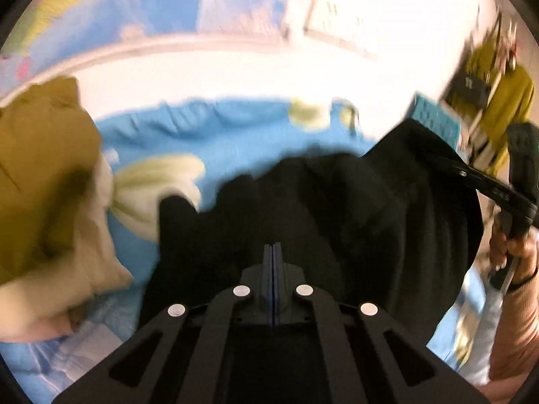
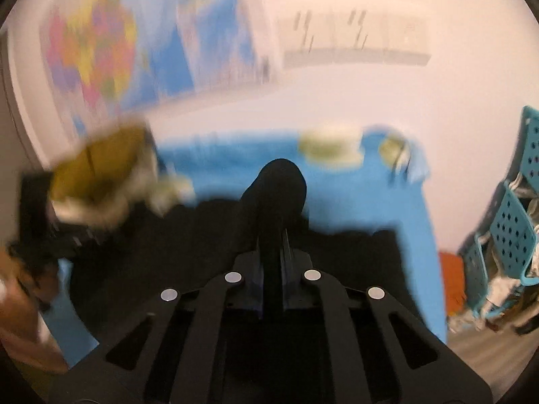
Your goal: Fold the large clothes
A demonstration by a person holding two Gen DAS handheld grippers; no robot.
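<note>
Black garment (image 1: 337,202) — big, plain, rumpled & bunched w/ folds — spread over blue sheet, pics blurry.

Left gripper (image 1: 274,247): fingers pressed flat together, no gap visible, pointing forward and slightly down; whether anything is pinched between them cannot be told. Right gripper (image 2: 274,235): fingers clamped on a bunched fold of black garment (image 2: 279,185) that sticks up past the tips. Seen from the left wrist view, right gripper (image 1: 438,153) raised at the right edge, tilted, held by a bare hand (image 1: 512,252) wrapped around its handle. Both views blurred.
</note>
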